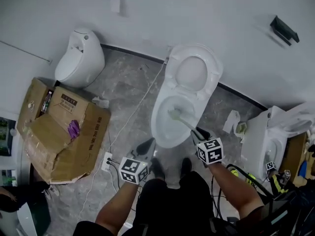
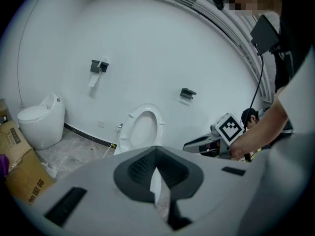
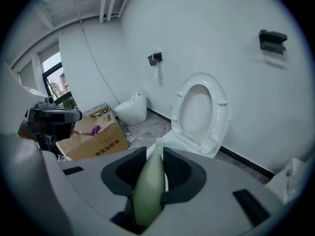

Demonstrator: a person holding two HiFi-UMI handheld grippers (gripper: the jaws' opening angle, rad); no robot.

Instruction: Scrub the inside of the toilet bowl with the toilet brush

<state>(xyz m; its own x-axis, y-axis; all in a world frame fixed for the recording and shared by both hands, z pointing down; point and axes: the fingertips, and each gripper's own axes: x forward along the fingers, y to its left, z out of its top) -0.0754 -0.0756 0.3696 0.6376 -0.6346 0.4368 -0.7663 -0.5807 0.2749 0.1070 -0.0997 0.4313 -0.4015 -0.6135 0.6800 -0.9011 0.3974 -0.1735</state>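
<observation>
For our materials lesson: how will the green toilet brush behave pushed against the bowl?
Likely light: the right gripper alone holds the toilet brush by its handle. The slim shaft may flex slightly; the smooth handle could slip.

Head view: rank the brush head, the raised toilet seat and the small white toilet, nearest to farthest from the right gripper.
1. Brush head, in the bowl, by the right gripper.
2. Raised toilet seat, behind the bowl.
3. Small white toilet, far left.
</observation>
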